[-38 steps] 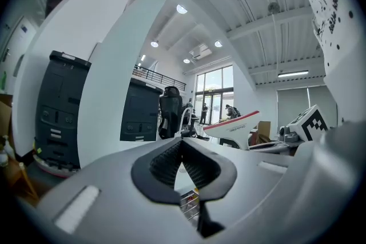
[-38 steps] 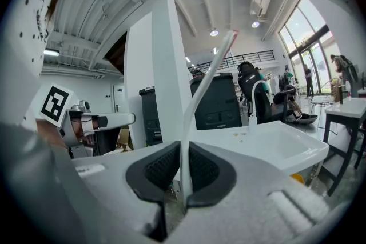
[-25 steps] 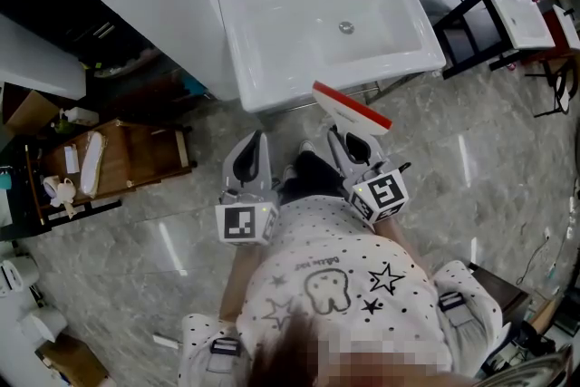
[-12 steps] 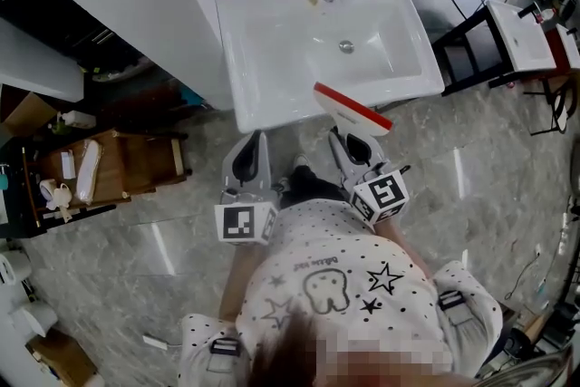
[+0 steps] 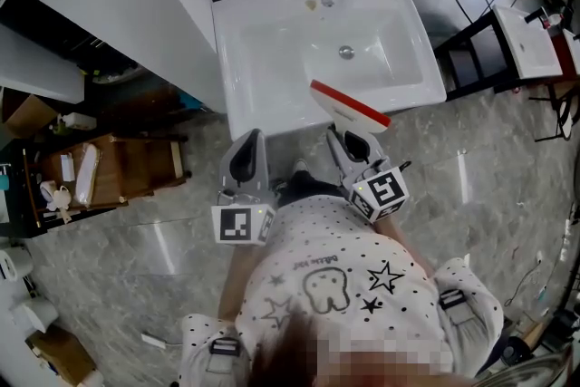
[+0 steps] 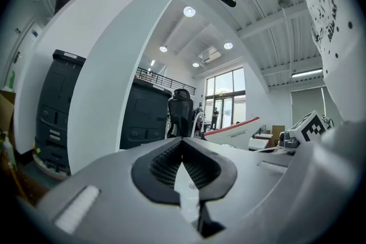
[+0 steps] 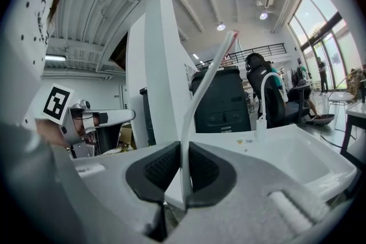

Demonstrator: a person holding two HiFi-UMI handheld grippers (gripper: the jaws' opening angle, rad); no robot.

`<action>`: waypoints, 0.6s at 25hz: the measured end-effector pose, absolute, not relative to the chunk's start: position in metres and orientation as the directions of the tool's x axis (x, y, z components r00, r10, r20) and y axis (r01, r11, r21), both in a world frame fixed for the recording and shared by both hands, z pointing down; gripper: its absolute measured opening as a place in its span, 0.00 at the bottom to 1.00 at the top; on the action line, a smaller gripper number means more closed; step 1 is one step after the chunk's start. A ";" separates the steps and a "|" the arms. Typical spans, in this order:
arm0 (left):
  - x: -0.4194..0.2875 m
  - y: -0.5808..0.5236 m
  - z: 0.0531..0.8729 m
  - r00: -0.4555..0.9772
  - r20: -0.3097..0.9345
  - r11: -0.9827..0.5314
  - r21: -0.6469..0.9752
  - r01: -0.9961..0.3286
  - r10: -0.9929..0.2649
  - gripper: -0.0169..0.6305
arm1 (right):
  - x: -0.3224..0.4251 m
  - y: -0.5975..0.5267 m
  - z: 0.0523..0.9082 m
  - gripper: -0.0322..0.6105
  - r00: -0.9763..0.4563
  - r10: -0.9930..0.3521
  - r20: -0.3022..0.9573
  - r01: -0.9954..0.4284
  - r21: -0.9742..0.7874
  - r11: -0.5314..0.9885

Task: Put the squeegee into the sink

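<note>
squeegee has reached front rim of sink, not inside.

A wooden stand sits on the marble floor at left. A second basin stands at right. An office chair stands near a black cabinet.

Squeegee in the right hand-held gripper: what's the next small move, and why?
Probably carry it a little further forward, over the basin, before lowering. The right hand-held gripper is shut on the squeegee, whose red-edged blade hovers only at the front rim of the sink, so releasing here could drop it on the floor.
</note>
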State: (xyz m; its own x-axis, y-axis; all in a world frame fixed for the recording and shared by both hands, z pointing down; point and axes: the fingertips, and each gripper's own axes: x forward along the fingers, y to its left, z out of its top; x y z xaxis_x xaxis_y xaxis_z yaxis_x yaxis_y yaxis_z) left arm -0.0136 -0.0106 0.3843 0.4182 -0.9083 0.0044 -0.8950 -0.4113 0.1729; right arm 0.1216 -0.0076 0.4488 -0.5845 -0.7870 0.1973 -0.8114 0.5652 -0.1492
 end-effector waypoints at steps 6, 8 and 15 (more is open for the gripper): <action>-0.009 -0.021 0.388 0.392 0.006 -0.385 0.176 -0.906 -0.920 0.01 | 0.134 -0.015 0.450 0.09 -0.589 -0.784 0.197 -0.808 -0.154 0.569; -0.007 -0.024 0.387 0.390 0.003 -0.383 0.175 -0.907 -0.921 0.01 | 0.139 -0.018 0.452 0.09 -0.583 -0.788 0.200 -0.813 -0.158 0.561; -0.004 -0.033 0.384 0.395 0.001 -0.389 0.171 -0.905 -0.919 0.01 | 0.146 -0.030 0.450 0.09 -0.570 -0.799 0.191 -0.821 -0.165 0.546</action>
